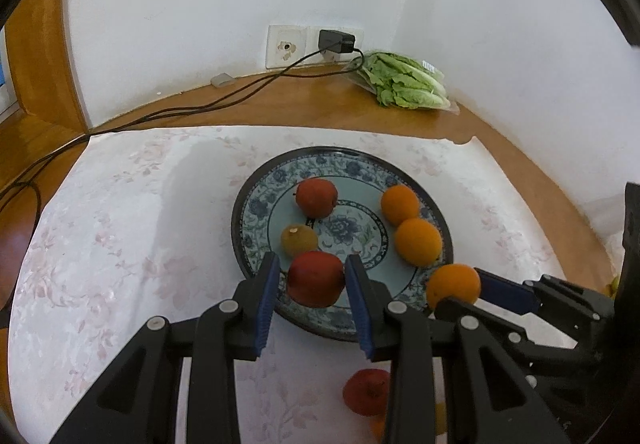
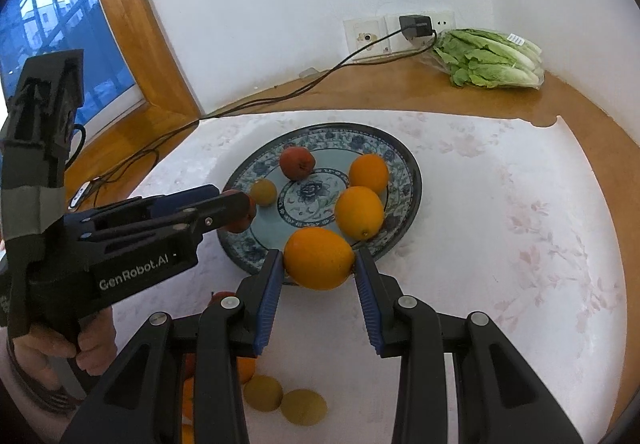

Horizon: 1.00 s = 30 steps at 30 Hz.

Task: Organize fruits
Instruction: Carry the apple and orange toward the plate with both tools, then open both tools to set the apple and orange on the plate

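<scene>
Fruits sit on and around a blue-patterned plate (image 1: 240,228) on a pale floral cloth (image 1: 120,244): a red apple (image 1: 317,197), a small yellow-green fruit (image 1: 299,240) and two oranges (image 1: 400,203) (image 1: 418,247) lie on the plate. The left gripper (image 1: 312,278), angled down over the plate's near rim, has its blue pads pressed on either side of a second red apple (image 1: 316,278). Just beside it, the right gripper (image 2: 318,258), also tilted down, clamps an orange (image 2: 319,258) at the plate's near edge. A hand (image 2: 60,352) wraps the left gripper's handle low in the right wrist view. More loose fruit lies on the cloth below both grippers, including another red apple (image 1: 366,392) and two yellow-green ones (image 2: 263,392) (image 2: 303,406). Farther back, bagged lettuce (image 1: 404,83) rests on the wooden table (image 1: 280,103) by the wall, near a plugged-in charger (image 1: 337,41).
</scene>
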### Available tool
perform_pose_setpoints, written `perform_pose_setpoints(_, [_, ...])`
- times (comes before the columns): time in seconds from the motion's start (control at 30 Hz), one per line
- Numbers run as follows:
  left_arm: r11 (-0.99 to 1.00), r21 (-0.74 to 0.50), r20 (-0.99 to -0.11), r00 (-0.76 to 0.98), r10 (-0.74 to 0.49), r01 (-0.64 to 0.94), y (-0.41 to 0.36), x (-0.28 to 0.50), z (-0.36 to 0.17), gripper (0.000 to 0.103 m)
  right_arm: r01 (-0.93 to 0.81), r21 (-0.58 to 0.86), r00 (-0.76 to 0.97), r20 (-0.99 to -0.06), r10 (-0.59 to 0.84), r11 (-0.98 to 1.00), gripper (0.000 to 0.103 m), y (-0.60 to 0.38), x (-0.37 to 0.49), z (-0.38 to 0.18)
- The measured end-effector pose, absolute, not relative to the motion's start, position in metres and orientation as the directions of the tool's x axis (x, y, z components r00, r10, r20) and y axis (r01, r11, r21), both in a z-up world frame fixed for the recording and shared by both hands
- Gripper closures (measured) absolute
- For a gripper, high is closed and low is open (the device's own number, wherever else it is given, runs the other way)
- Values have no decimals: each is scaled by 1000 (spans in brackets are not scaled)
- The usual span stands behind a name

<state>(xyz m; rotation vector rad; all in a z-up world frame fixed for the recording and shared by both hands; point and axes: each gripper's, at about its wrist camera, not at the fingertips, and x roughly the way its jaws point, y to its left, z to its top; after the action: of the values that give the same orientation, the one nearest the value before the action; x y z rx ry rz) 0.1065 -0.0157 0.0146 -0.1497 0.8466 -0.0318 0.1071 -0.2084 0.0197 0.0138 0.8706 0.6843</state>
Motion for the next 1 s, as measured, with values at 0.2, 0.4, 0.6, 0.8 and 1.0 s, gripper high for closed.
perform_pose_setpoints(0.2, [989, -147, -754, 650, -91, -31, -17, 113, 5, 68, -553, 260, 452, -705, 547, 791, 65, -204, 112, 14])
perform_pose_setpoints(0.4, [990, -137, -749, 657, -86, -27, -18, 117, 3, 67, -556, 253, 463, -697, 548, 792, 65, -203, 114, 11])
perform_pose_setpoints(0.6, [990, -141, -747, 659, -88, -28, -17, 117, 3, 67, -556, 247, 473, -691, 547, 793, 65, -203, 113, 10])
perform_pose_setpoints(0.8, [990, -140, -749, 657, -87, -28, -17, 118, 3, 67, -549, 252, 469, -697, 543, 797, 65, -204, 114, 8])
perform_pose_setpoints(1.0, [990, -140, -752, 653, -90, -24, -17, 115, 6, 67, -542, 276, 466, -687, 558, 793, 64, -209, 113, 10])
